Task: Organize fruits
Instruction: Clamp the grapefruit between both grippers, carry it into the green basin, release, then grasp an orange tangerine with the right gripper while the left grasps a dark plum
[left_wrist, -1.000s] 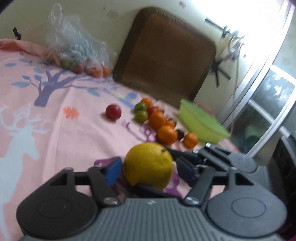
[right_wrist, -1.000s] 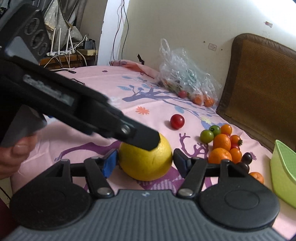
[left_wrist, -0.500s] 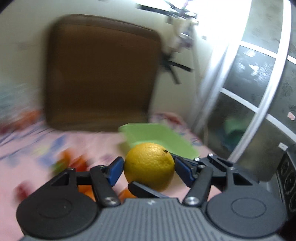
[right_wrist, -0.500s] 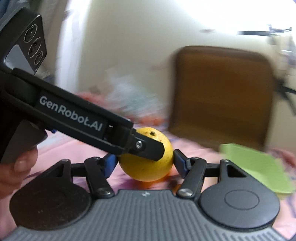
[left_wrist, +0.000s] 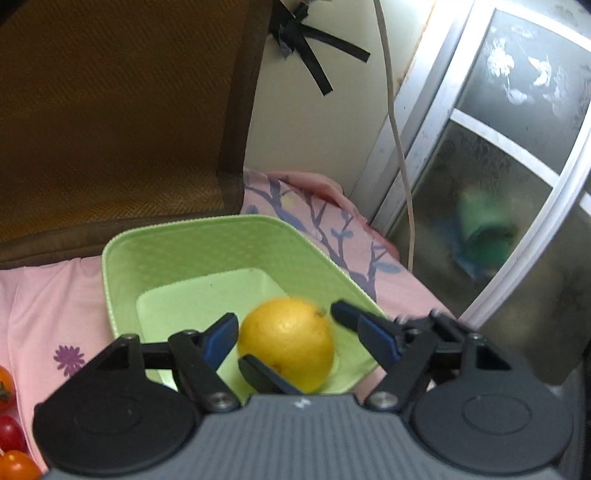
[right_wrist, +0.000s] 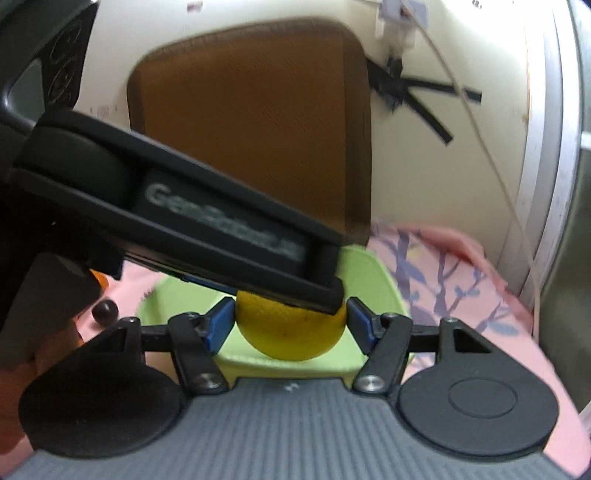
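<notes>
Now the yellow citrus (left_wrist: 286, 341) hangs over the green basket (left_wrist: 122, 258); left gripper (left_wrist: 284, 332) jaws opening, gaps both sides, right gripper (right_wrist: 290, 325) pads clamp it. Risk: lopsided release, fruit rolls over the rim.

Under my fingers the bed's pink sheet with purple branch print (left_wrist: 55, 295) carries a light green plastic basket (left_wrist: 122, 266), a brown woven cushion (left_wrist: 110, 110) behind it, and small orange and red fruits (left_wrist: 9, 435) at the left edge.
</notes>
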